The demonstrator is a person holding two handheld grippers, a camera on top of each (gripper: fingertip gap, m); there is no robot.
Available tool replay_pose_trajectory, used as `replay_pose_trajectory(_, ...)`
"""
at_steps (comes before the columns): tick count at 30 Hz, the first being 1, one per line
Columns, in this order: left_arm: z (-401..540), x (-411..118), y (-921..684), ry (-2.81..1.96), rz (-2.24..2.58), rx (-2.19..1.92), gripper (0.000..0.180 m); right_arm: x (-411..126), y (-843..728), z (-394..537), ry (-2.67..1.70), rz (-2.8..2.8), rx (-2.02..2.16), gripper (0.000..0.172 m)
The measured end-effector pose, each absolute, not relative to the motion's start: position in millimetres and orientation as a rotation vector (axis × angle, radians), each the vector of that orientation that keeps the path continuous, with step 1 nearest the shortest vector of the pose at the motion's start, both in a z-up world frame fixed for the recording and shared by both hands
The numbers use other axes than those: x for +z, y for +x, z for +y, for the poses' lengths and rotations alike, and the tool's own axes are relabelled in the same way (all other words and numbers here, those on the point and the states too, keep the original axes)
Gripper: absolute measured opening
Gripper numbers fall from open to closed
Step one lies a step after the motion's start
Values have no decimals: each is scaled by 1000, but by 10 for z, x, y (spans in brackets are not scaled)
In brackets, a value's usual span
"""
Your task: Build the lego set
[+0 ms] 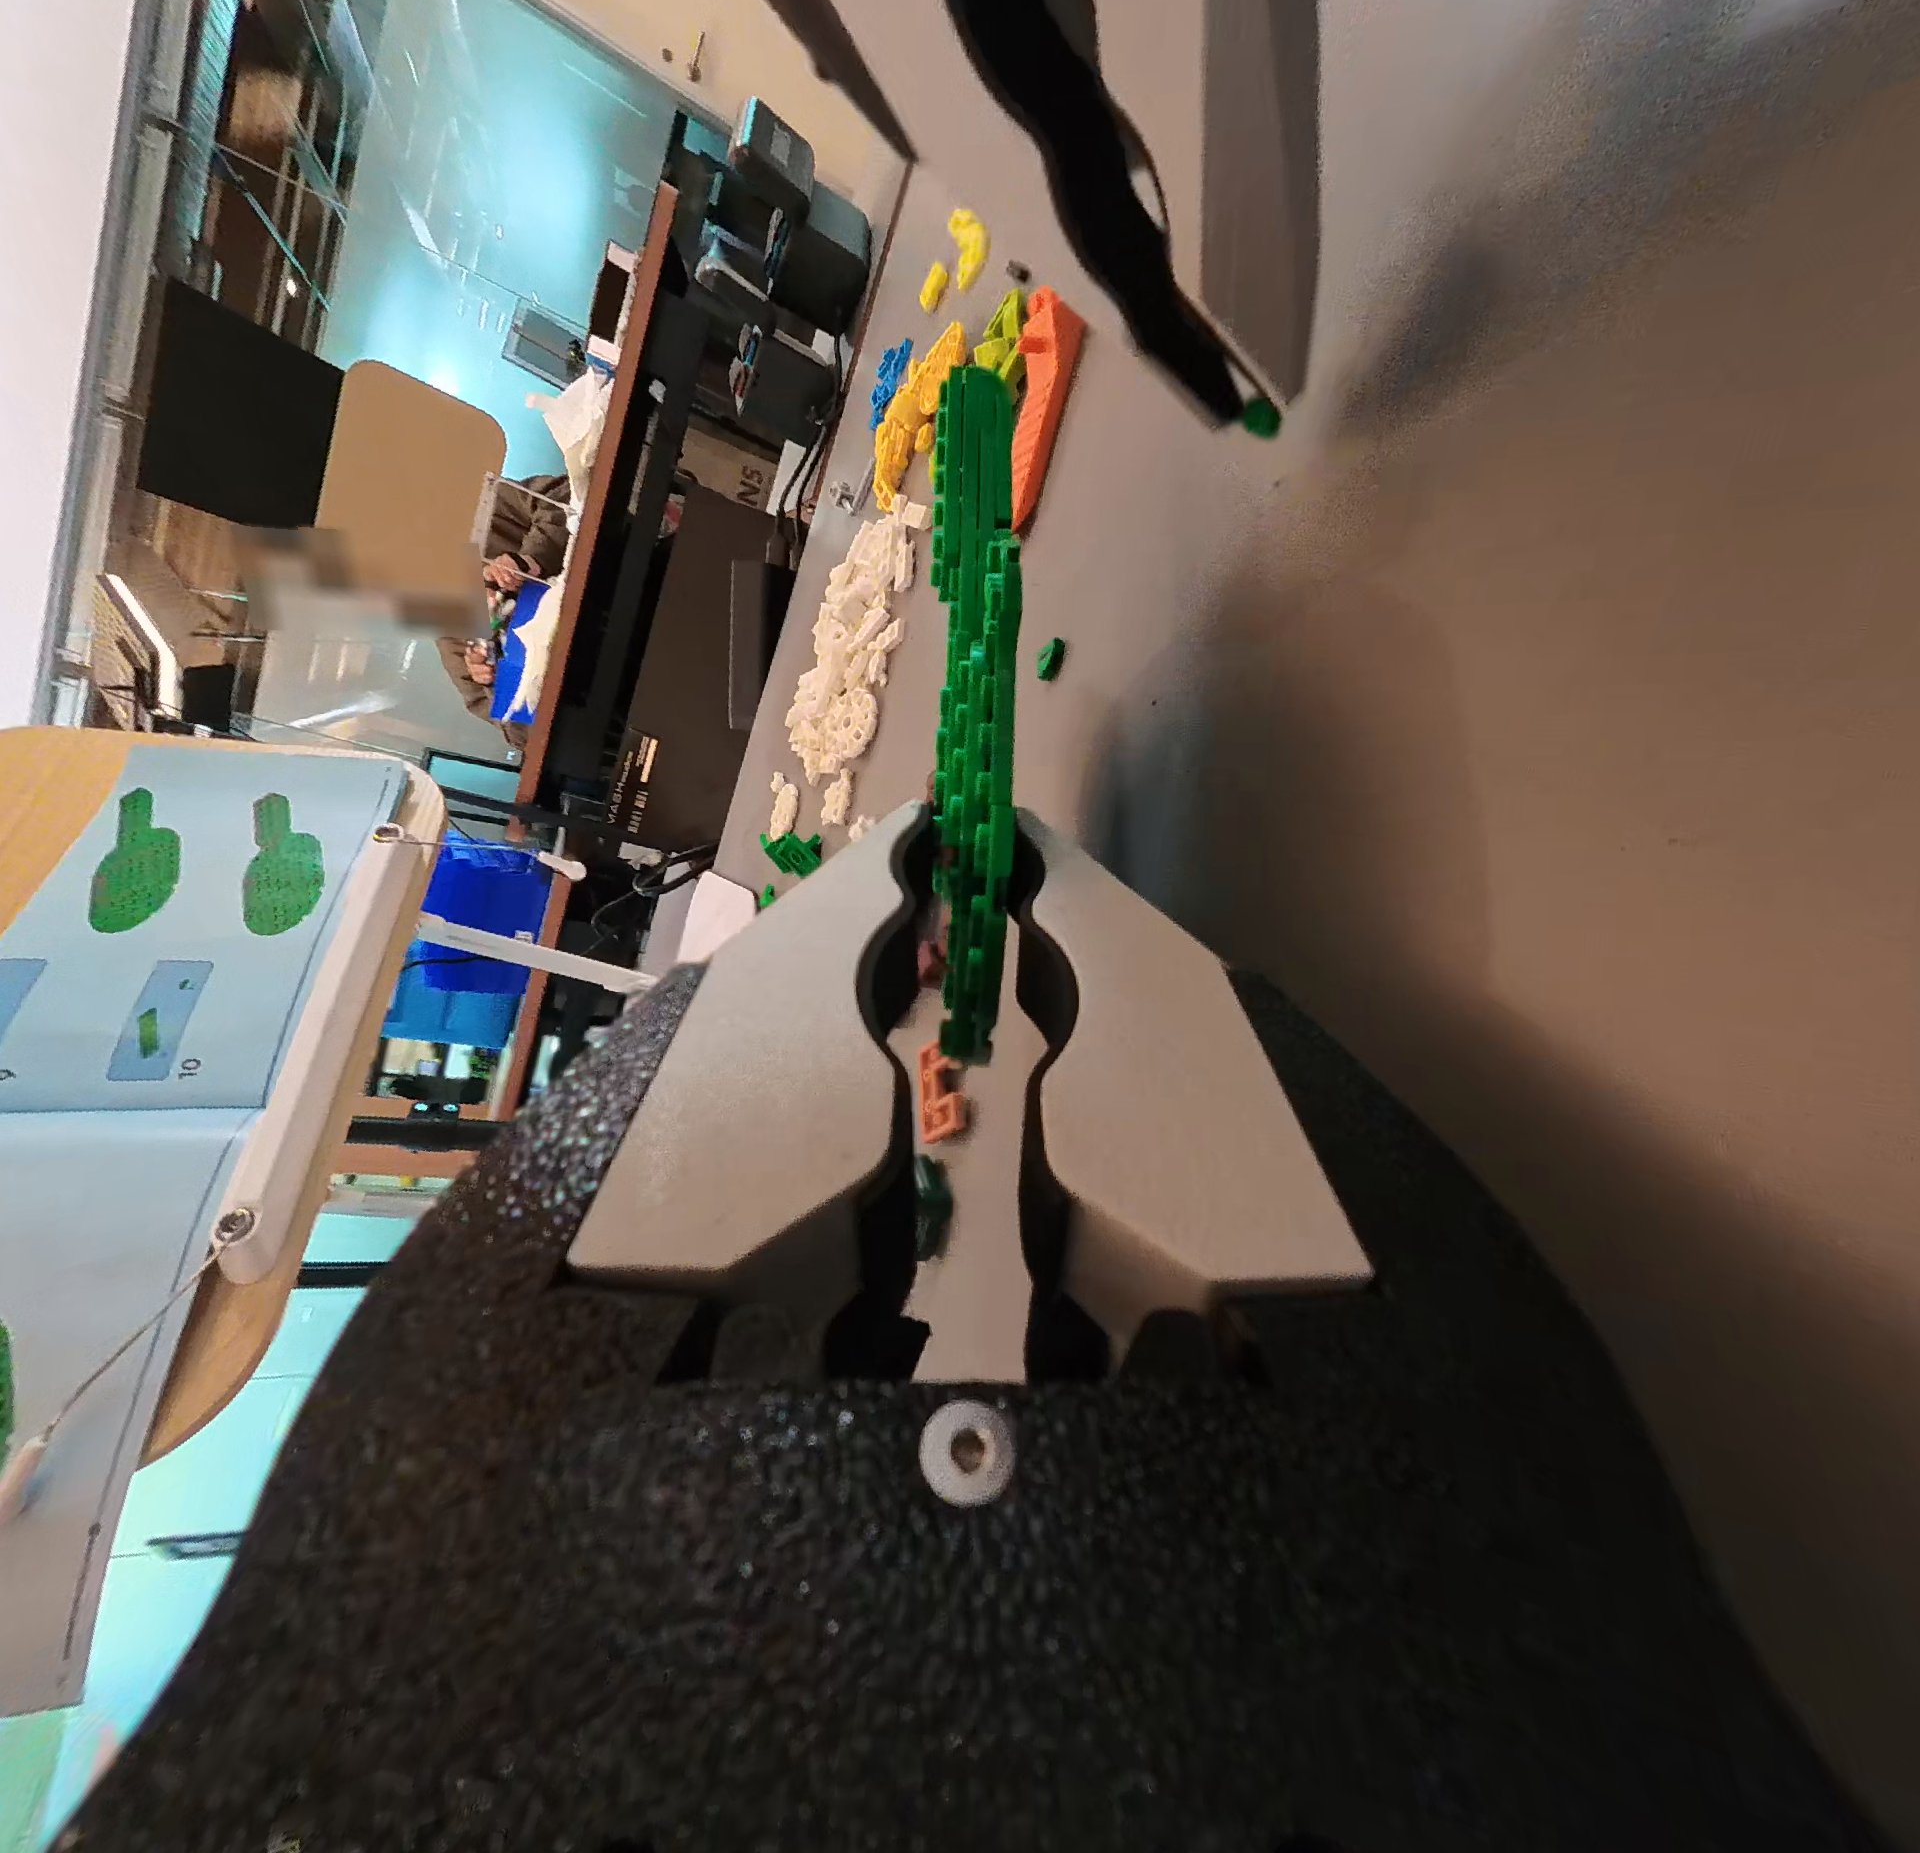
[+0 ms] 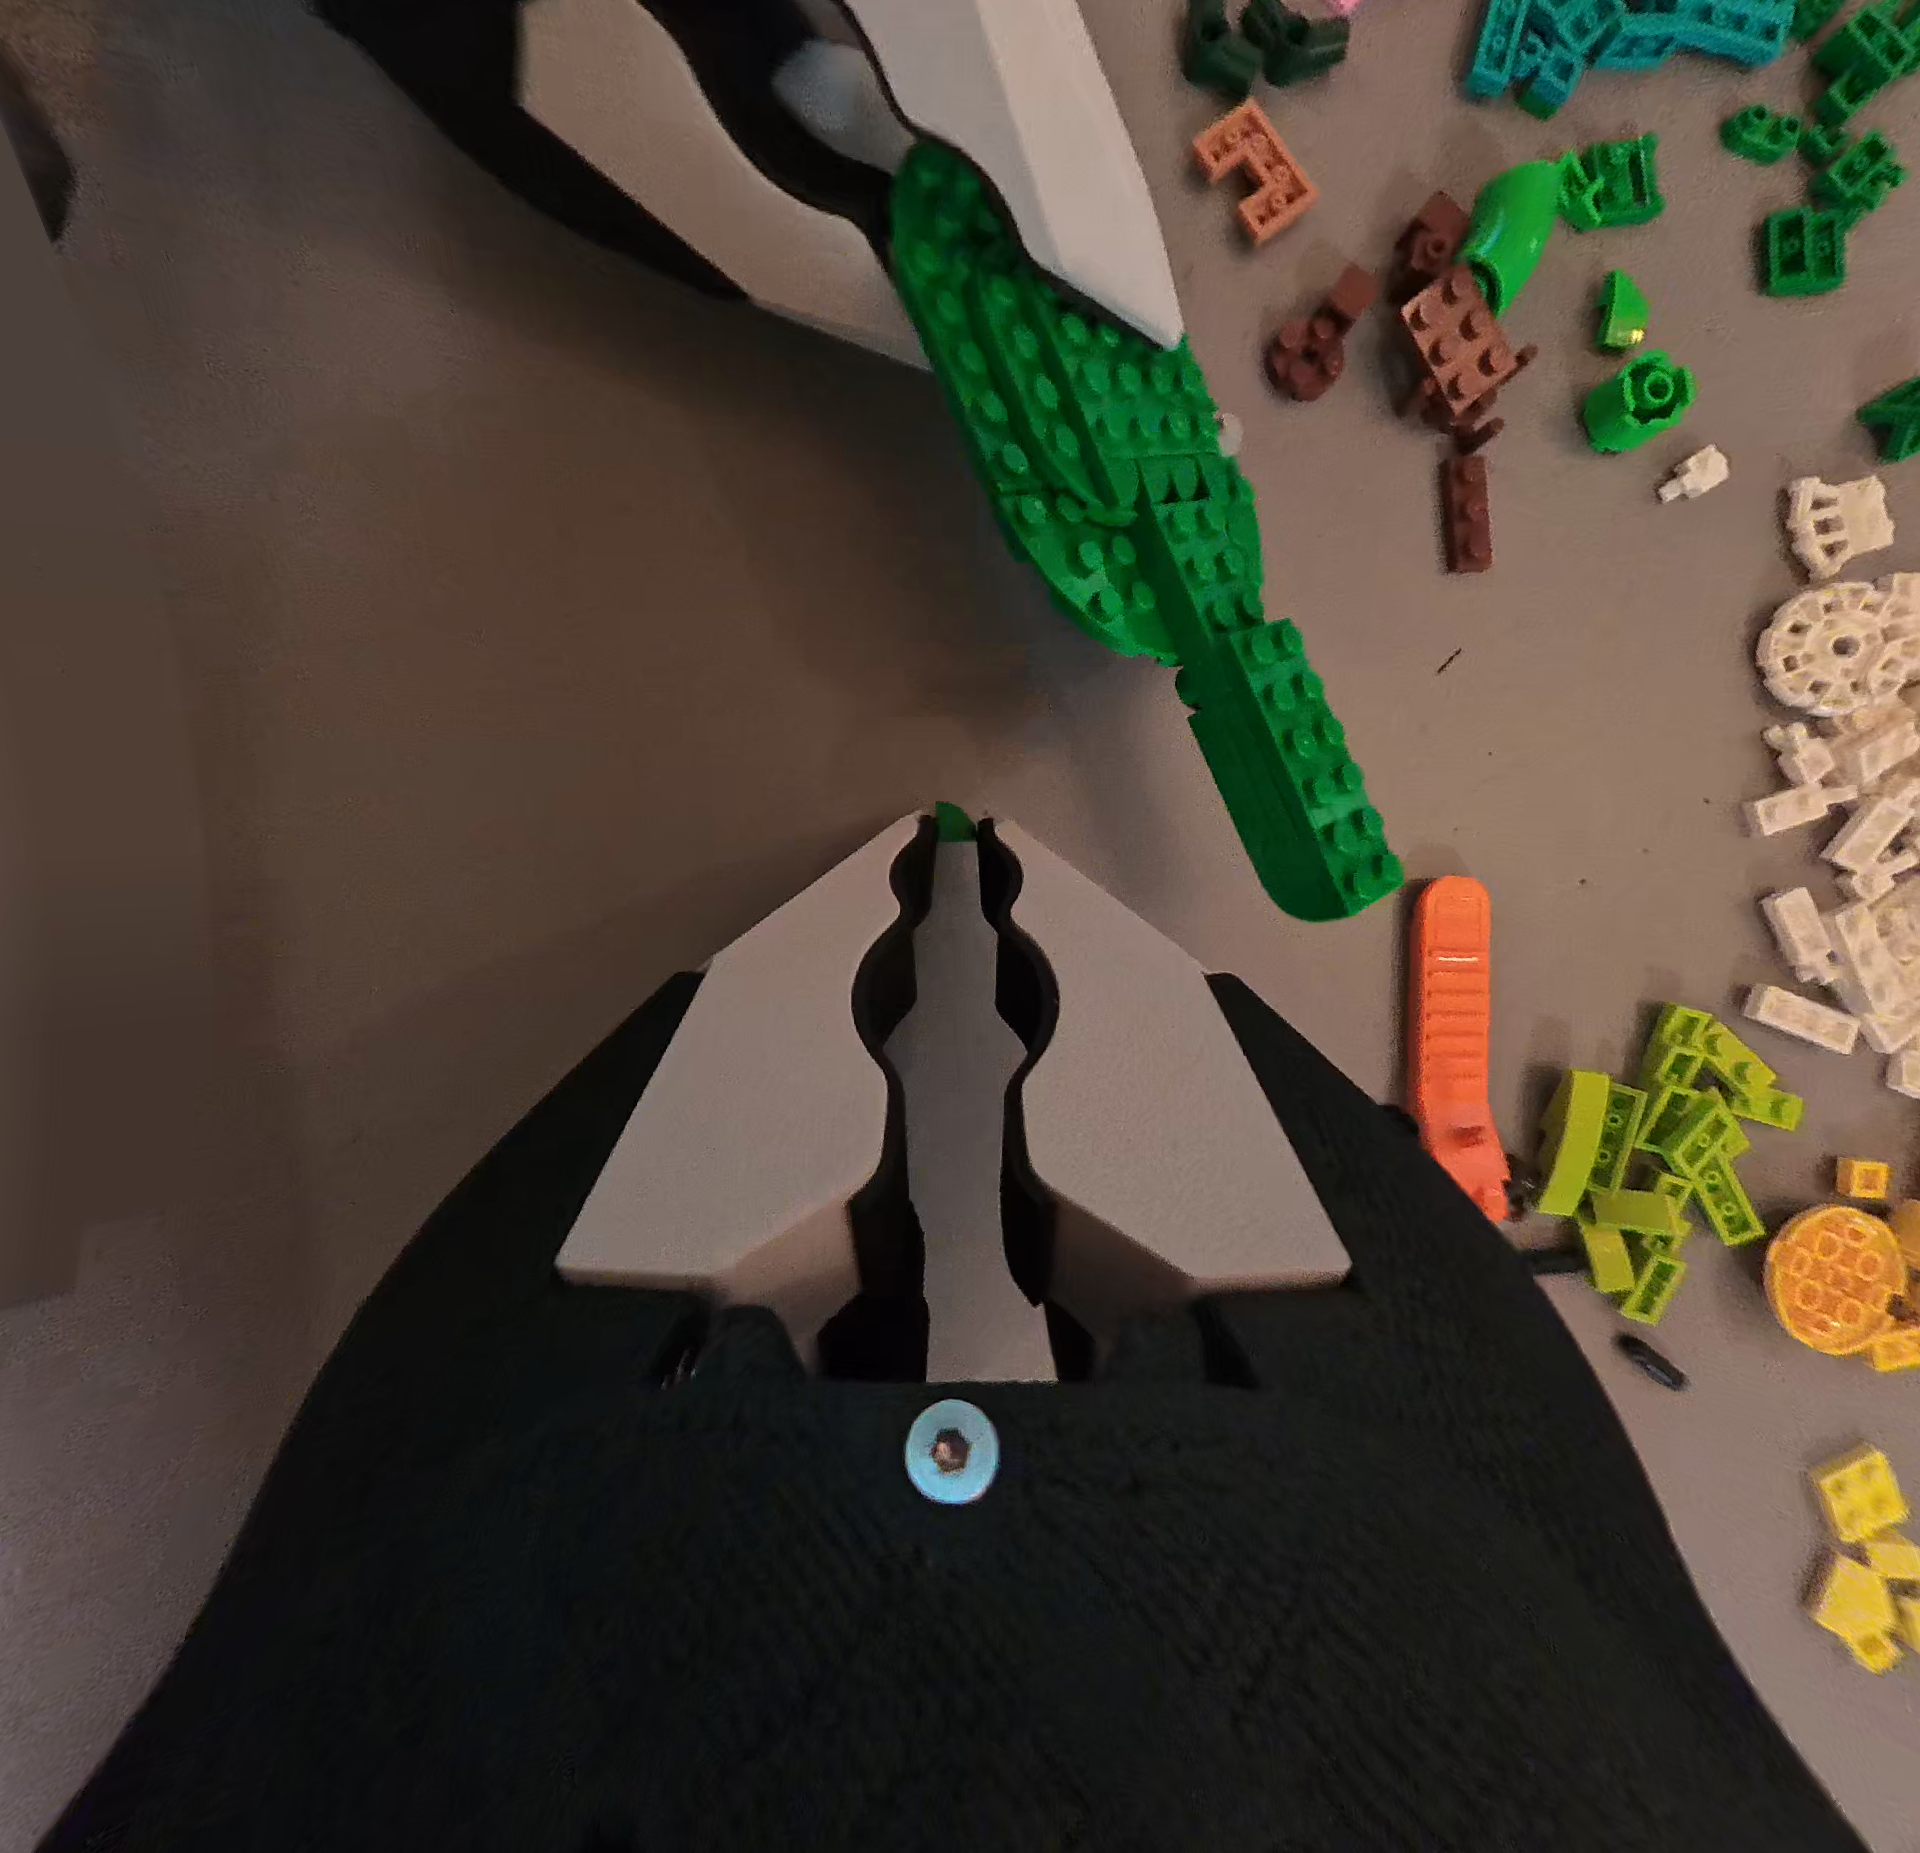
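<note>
Only the left wrist view shows an instruction booklet (image 1: pixel 177 930) beside the tabletop (image 1: pixel 1455 868); the right view shows brown bricks (image 2: pixel 1444 338). Left tongs (image 1: pixel 977 847), rolled sideways, clamp the green brick assembly (image 1: pixel 977 577) edge-on. Right tongs (image 2: pixel 953 827) pinch a small green piece (image 2: pixel 951 819) (bare tabletop lies to their left

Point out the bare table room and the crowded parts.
Free: the grey table left of the green brick assembly, ahead of the right gripper. Crowded: right side, from teal bricks through white pieces to yellow bricks.
</note>
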State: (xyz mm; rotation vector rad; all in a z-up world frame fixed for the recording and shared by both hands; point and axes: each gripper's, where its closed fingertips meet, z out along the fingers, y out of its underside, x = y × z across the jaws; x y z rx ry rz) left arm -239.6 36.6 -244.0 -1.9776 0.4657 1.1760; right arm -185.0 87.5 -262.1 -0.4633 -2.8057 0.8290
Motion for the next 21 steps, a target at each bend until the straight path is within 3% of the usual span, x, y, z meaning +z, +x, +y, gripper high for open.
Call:
replay_pose_trajectory(7,458,-2325,-2203,-1827,710,1382,9,-2025,-1927,852,-253,-2718,933,6)
replay_pose_trajectory(21,503,-2189,-2028,-1664,833,1518,9,-2131,-1919,816,-78,-2869,794,6)
